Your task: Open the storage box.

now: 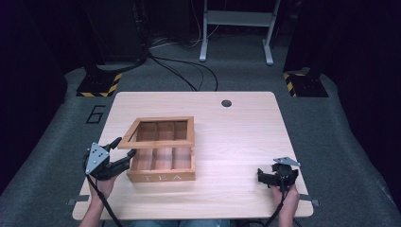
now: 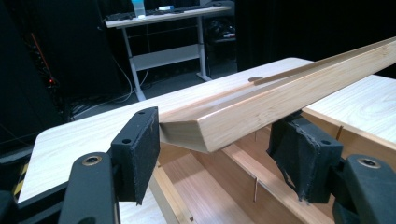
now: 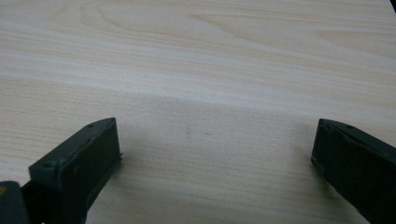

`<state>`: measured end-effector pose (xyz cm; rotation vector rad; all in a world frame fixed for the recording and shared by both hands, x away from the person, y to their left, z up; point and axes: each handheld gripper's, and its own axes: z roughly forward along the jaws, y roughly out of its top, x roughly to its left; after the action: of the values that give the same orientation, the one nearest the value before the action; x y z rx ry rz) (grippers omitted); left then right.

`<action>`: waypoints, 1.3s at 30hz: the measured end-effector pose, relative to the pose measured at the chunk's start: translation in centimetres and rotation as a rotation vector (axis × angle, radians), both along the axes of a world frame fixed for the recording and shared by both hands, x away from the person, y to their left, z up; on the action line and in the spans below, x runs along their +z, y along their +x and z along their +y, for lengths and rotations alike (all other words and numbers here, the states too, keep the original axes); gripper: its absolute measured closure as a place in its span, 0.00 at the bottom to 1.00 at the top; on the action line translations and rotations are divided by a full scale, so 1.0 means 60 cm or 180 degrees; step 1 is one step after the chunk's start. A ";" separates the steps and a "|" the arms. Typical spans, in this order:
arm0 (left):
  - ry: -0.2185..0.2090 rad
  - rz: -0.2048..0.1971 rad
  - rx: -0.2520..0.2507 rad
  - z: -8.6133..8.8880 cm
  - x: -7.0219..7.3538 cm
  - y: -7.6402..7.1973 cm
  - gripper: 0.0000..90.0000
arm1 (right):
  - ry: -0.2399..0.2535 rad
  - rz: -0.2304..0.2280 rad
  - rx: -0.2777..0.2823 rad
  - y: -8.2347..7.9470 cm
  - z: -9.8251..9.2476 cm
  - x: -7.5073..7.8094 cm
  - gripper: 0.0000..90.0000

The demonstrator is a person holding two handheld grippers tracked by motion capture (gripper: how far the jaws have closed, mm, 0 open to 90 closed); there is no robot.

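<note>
A wooden tea box (image 1: pixel 163 165) sits left of centre on a pale wooden table (image 1: pixel 241 137), the word TEA on its near front wall. Its framed lid (image 1: pixel 158 133) is raised at the near edge and tilts back, showing the divided compartments beneath. The left gripper (image 1: pixel 124 152), held in a hand at the table's left side, reaches the lid's near left corner. In the left gripper view that corner lies between the jaws; one pad (image 2: pixel 140 149) touches the wood, and I cannot tell whether the other pad presses on it. The right gripper (image 1: pixel 265 174) rests near the table's right front edge, well apart from the box, its jaws wide apart over bare wood.
</note>
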<state>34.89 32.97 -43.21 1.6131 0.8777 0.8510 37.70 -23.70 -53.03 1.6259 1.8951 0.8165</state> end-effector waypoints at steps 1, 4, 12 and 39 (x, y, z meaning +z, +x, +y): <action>-0.0019 0.0019 -0.0011 0.001 0.003 0.002 0.38 | 0.0000 0.0001 0.0000 0.000 0.000 0.000 0.01; -0.0044 0.0016 -0.0016 0.002 0.008 0.006 0.38 | 0.0001 0.0000 0.0000 0.000 0.000 0.000 0.01; -0.0021 0.0014 0.0001 0.002 0.029 0.017 0.38 | 0.0000 -0.0001 -0.0001 0.000 0.000 0.000 0.01; 0.0027 -0.0086 0.0106 0.006 0.054 0.053 0.52 | -0.0001 0.0000 0.0001 0.000 0.000 0.000 0.01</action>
<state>38.06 33.35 -39.97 1.5948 0.8852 0.8989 37.69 -23.70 -53.03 1.6254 1.8953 0.8165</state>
